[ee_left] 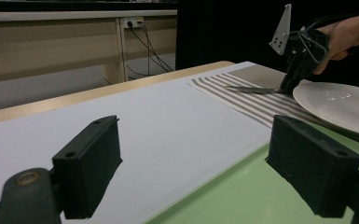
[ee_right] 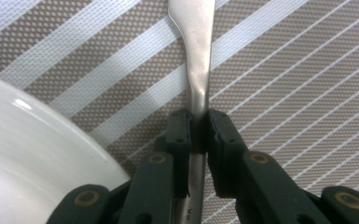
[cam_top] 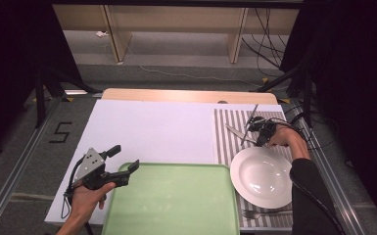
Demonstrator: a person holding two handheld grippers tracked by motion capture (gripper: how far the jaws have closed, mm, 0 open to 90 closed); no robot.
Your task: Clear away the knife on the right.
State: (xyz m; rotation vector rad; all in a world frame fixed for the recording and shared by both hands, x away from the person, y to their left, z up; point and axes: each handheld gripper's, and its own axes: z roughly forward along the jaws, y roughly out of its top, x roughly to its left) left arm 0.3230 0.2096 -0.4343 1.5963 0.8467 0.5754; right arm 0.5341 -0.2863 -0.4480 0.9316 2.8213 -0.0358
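Knife [ee_right: 198, 70] handle sits pinched between the pads of the right gripper [ee_right: 198, 135], its long axis running straight ahead of the jaws across the striped mat [ee_right: 284, 60], with the plate [ee_right: 32, 158] rim just beside the left jaw. Farther off, the left gripper [cam_top: 117, 164] hangs wide open over the tray [cam_top: 176, 205] corner, well apart from the knife, whose far tip is cut off in the right gripper view.

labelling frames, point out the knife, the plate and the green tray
knife [ee_right: 199, 56]: right gripper view, handle above the jaws
plate [cam_top: 262, 178]: high view, centre of the bowl
tray [cam_top: 171, 205]: high view, bare middle
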